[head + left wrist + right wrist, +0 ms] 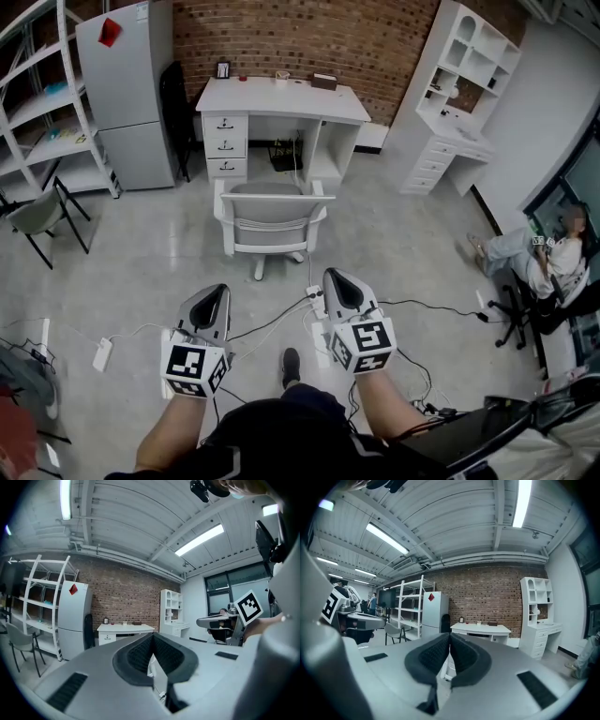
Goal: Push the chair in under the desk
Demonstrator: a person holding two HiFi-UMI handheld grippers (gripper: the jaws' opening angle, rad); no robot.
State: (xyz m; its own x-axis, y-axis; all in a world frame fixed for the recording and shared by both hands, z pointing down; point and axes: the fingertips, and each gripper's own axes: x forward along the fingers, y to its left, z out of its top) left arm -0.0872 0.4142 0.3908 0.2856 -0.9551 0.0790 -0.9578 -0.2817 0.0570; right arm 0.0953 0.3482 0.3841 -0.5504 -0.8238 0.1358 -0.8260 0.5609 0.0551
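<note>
Chair stands clear of desk, well ahead; left gripper and right gripper closed, empty; step closer, press backrest evenly, steer straight into kneehole

White wooden desk against a red-brown brick wall. White-framed chair with a grey seat. Pale grey tall fridge bearing a red diamond sticker. Mottled grey concrete floor.
</note>
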